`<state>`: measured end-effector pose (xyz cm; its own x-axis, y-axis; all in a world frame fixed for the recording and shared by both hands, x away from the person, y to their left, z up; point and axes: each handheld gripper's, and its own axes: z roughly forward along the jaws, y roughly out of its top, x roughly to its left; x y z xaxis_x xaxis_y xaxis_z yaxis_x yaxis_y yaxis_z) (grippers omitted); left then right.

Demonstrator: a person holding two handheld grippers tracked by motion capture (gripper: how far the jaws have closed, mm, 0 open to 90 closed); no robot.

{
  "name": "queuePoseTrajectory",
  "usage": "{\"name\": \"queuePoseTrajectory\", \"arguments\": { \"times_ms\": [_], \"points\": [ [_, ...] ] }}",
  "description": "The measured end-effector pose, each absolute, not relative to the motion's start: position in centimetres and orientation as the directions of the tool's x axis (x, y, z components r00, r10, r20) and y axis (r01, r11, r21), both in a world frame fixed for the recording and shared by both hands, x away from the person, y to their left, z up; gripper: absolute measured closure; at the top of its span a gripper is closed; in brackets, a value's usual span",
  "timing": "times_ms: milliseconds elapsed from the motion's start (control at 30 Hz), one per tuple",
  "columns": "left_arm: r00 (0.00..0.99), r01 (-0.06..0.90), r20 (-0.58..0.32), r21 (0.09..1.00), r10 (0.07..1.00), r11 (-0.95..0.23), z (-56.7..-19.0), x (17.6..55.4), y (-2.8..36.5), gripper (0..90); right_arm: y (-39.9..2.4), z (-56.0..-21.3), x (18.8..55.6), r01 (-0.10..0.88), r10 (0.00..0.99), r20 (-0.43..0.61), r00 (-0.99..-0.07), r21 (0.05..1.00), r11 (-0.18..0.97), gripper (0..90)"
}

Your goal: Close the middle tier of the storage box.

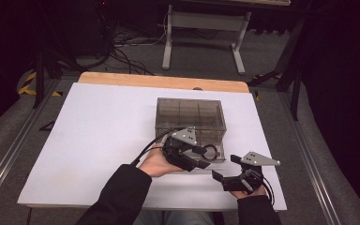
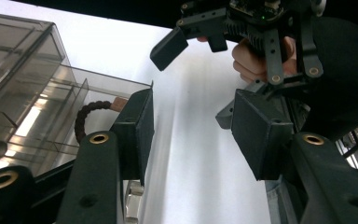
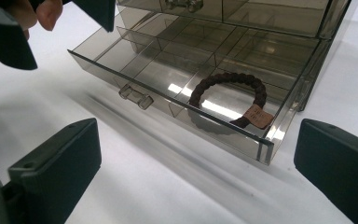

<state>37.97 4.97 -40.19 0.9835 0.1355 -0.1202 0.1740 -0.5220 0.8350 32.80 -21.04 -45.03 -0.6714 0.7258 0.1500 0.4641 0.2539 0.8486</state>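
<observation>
A smoky clear drawer box (image 1: 191,114) stands in the middle of the white table. Its bottom drawer (image 3: 144,60) is pulled out towards me. A dark braided bracelet (image 3: 230,77) with a brown tag lies in the drawer's right end compartment, also seen as the bracelet (image 2: 89,108) in the left gripper view. My left gripper (image 1: 205,158) hovers at the drawer's front, jaws apart with nothing between them. Just right of the drawer, near the table's front, my right gripper (image 1: 225,166) stands wide open and empty.
The drawer has a small clear handle (image 3: 135,96) on its front, and its other compartments look empty. The white sheet (image 1: 98,140) covers the table with open room to the left. A wooden edge (image 1: 164,82) runs along the back.
</observation>
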Motion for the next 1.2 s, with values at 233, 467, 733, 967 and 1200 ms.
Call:
{"name": "queuePoseTrajectory", "arguments": {
  "times_ms": [233,467,733,967,1200],
  "points": [
    [0.984,0.172,-0.124,0.833,0.127,-0.525,-40.5,37.6,5.1,52.8,-21.0,-45.0,32.8,0.464,0.726,0.150,-0.672,0.848,0.255,0.9],
    [0.985,0.170,-0.123,0.822,0.122,-0.543,-40.9,37.3,5.2,60.1,-21.0,-45.0,32.8,0.465,0.727,0.151,-0.670,0.848,0.253,0.9],
    [0.985,0.171,-0.134,0.803,0.107,-0.572,-41.7,37.2,5.3,77.6,-21.0,-45.0,32.8,0.467,0.728,0.151,-0.669,0.847,0.253,0.9],
    [0.991,0.135,-0.106,0.782,0.084,-0.608,-42.2,36.7,5.2,89.5,-21.0,-45.0,32.8,0.466,0.727,0.148,-0.671,0.846,0.258,0.9],
    [0.992,0.128,-0.093,0.754,0.088,-0.644,-42.7,36.4,5.0,89.5,-21.0,-45.0,32.8,0.467,0.728,0.150,-0.669,0.847,0.254,0.9]
  ]
}}
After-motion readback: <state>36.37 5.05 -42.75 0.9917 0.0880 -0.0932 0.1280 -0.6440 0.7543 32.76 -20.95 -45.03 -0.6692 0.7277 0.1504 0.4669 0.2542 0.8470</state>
